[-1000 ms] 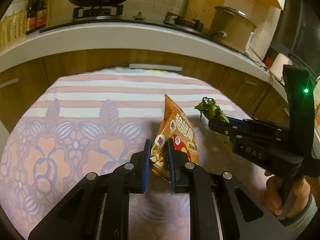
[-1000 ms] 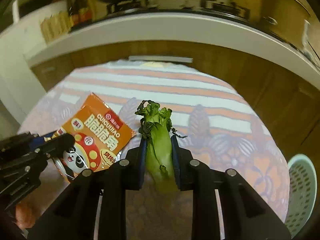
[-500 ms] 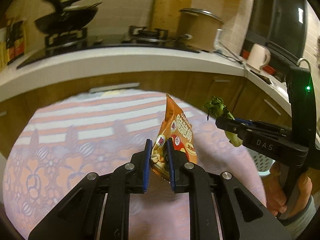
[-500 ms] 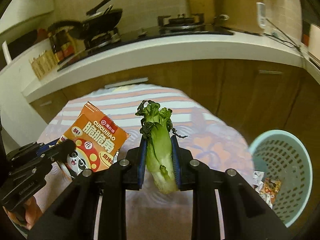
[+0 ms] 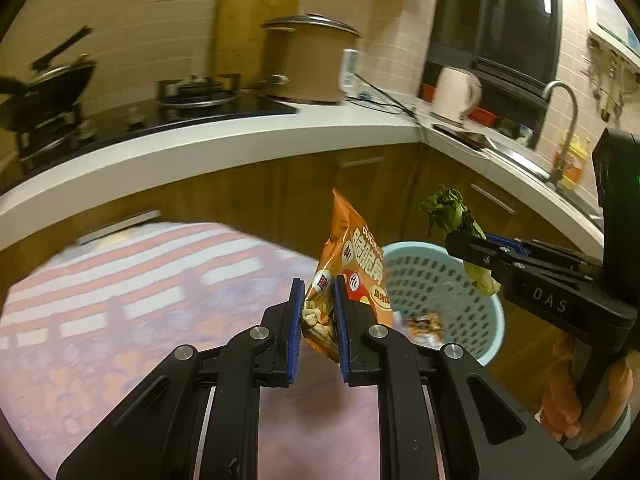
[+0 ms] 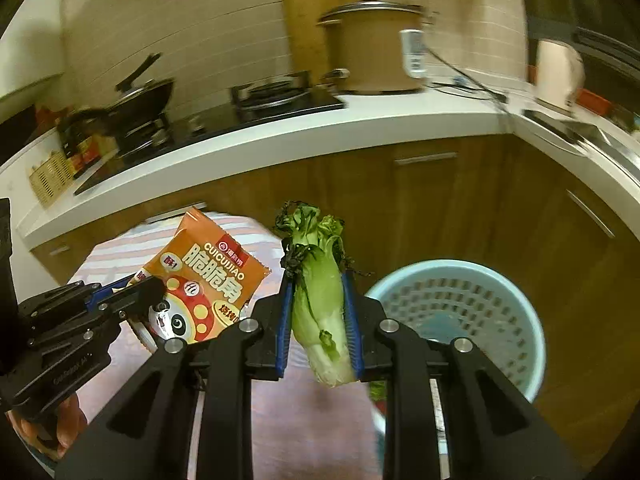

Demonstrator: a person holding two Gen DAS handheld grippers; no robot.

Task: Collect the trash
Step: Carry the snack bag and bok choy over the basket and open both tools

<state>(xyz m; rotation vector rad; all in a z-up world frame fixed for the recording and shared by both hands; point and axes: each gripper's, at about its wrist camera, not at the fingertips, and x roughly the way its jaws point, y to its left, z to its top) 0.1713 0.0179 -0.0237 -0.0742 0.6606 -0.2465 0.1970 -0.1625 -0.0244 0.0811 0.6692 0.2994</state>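
Two grippers, two bits of trash

Left gripper (image 5: 316, 312) fingers pinch a crinkly orange snack bag (image 5: 352, 264) — right gripper (image 6: 318, 320) fingers squeeze leafy greens (image 6: 318, 296) near a holey blue basket (image 6: 516, 292).

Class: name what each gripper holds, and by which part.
Left gripper: orange snack bag, by its lower end. Right gripper: leafy green vegetable, around its pale stalk.

a table (image 5: 120, 280) under a pink cloth (image 5: 80, 360) with orange and white stripes and a flower pattern fills the lower left of both views; its bare surface shows nothing lying on it. just past its right edge a pale blue basket (image 6: 520, 312) stands on the floor (image 6: 592, 380), with scraps of trash (image 5: 424, 326) inside.
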